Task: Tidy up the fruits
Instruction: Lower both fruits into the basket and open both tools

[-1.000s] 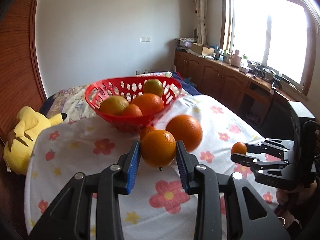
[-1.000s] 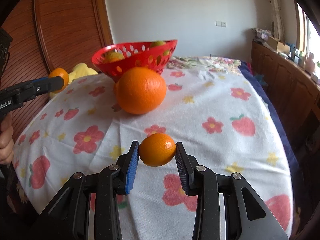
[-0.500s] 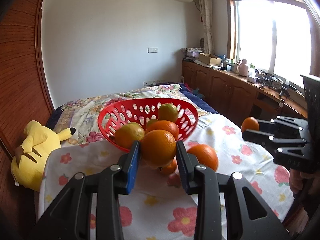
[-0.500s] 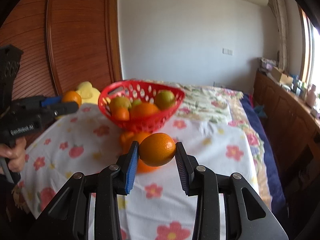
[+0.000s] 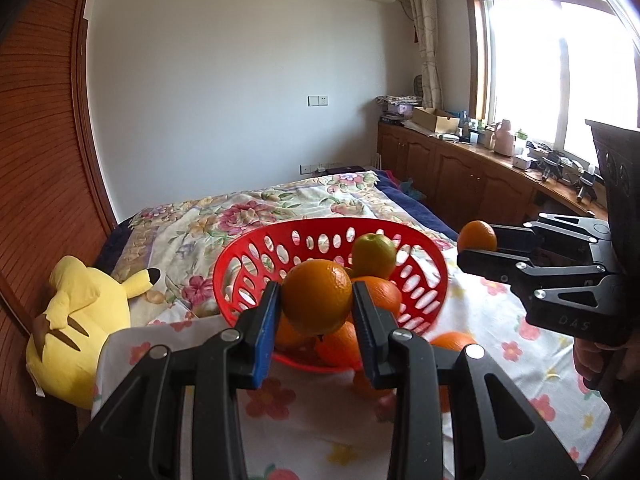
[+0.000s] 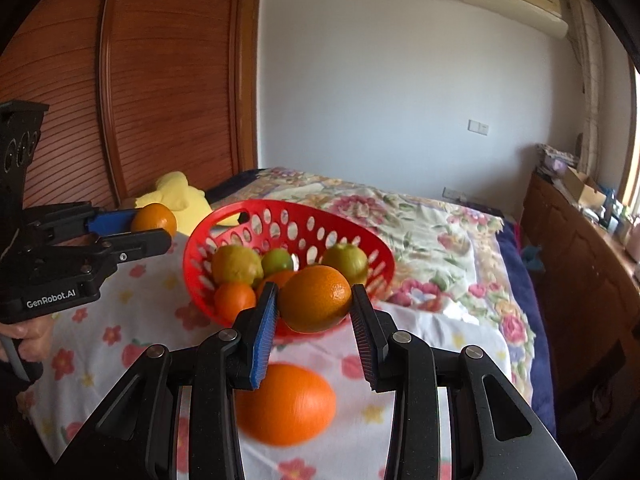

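Each hand-held gripper [image 5: 316, 308] clamps an orange [image 5: 316, 294].

1. A bright red basket [image 6: 224, 220] pierced with oval holes.
2. Inside it, orange oranges [image 6: 234, 300] and yellow-green citrus [image 6: 236, 266].
3. A white tablecloth [image 6: 440, 344] printed with pink-red flowers, yellow stars and strawberries.
4. A cream bedspread [image 5: 256, 212] with pink and green florals, edged dark blue.
5. A yellow plush toy [image 5: 76, 320] with a black ear tip, at left.
6. Reddish-brown slatted wood wall [image 6: 68, 80].
7. Black grippers with blue pads [image 6: 262, 334].
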`<state>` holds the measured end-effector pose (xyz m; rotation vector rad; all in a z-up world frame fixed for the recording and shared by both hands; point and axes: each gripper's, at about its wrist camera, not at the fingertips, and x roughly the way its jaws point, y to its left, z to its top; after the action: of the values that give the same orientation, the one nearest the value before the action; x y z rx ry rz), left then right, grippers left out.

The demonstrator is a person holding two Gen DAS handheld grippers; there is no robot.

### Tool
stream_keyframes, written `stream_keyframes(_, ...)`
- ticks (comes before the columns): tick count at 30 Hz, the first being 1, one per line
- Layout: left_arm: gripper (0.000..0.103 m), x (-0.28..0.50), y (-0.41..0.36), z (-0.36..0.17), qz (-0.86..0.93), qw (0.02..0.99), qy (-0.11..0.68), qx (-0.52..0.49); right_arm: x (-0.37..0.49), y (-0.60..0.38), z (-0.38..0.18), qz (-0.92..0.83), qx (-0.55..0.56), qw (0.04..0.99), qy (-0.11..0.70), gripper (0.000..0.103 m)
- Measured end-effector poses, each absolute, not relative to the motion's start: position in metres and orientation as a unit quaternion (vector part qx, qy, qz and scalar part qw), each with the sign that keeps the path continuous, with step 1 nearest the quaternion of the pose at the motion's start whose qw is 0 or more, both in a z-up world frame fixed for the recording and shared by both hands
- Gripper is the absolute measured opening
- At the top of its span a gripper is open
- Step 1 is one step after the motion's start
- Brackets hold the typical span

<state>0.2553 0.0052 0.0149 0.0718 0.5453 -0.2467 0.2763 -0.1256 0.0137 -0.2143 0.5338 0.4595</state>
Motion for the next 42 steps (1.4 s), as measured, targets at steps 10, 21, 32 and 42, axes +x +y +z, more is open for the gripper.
stream_keyframes(10, 0.034, 0.301, 0.013, -0.004, -0.106, 0.952, 0.286, 0.029, 0.328, -0.113, -0.008, 0.234, -0.116, 0.924, 0.280, 0.036)
stream_keyframes(21, 0.034, 0.331, 0.005, -0.012, -0.103, 0.948, 0.298, 0.045, 0.354, -0.117, -0.028, 0.240, -0.113, 0.917, 0.299, 0.036)
stream_keyframes(32, 0.034, 0.357, -0.008, -0.015, -0.108, 0.940, 0.318, 0.057, 0.362, -0.116, -0.034, 0.249, -0.115, 0.912, 0.304, 0.036)
stream_keyframes(42, 0.034, 0.368, -0.018, -0.023, -0.120, 0.929, 0.346, 0.052, 0.359, -0.120, -0.033, 0.256, -0.112, 0.910, 0.305, 0.036)
